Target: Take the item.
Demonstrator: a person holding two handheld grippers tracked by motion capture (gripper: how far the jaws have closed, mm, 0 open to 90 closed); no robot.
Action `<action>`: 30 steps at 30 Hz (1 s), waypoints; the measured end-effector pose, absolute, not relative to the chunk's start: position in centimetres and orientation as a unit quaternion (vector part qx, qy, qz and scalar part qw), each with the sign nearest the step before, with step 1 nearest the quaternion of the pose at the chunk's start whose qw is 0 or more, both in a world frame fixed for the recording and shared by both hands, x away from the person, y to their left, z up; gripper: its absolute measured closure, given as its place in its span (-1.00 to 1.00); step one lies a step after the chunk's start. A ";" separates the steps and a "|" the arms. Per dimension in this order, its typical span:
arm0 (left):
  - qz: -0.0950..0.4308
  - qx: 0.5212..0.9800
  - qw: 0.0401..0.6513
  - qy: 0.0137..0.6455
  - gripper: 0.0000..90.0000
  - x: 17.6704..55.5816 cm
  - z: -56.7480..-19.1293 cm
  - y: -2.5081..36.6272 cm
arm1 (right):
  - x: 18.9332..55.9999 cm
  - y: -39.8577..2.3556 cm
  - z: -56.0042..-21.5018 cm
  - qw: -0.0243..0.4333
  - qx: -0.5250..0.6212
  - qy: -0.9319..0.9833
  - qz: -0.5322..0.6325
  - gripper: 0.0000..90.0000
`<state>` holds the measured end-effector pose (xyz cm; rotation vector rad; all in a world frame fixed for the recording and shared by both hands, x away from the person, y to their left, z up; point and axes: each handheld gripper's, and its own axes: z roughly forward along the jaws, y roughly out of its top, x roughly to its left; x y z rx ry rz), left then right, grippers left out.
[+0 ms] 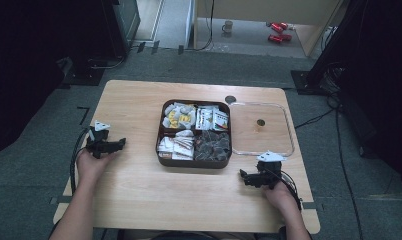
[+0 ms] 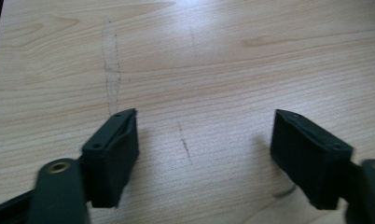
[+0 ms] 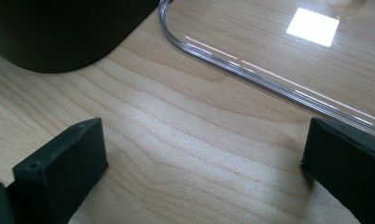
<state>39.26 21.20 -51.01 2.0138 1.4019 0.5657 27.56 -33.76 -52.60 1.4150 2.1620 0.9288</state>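
Clear lid (image 1: 261, 128) lies flat on bench (image 1: 139, 195), at 3 o'clock of snack box (image 1: 194, 133). Stiff, light, slippery; I'd pinch its near rim. Left claw (image 2: 204, 154) and right claw (image 3: 204, 172) both open, empty.

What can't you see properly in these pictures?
- Packets in the brown box, high view: too small to read.
- The box in the right gripper view: cut off by the top edge, contents hidden by its wall.
- The clear lid there: cut off by the edges.
- Red things on the floor, high view: too small to name.
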 end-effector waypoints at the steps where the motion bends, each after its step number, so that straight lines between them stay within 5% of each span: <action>1: 0.212 0.762 0.307 0.530 -0.43 39.3 -51.0 21.2 | 27.6 -33.8 -52.6 0.197 0.505 0.772 0.332 -1.00; 25: 0.150 0.765 0.323 0.536 0.05 39.4 -48.1 20.3 | 27.6 -33.8 -52.6 0.197 0.505 0.772 0.331 -1.00; 30: 0.151 0.776 0.326 0.518 -0.08 39.3 -47.5 19.7 | 27.6 -33.8 -52.6 0.197 0.505 0.772 0.331 -1.00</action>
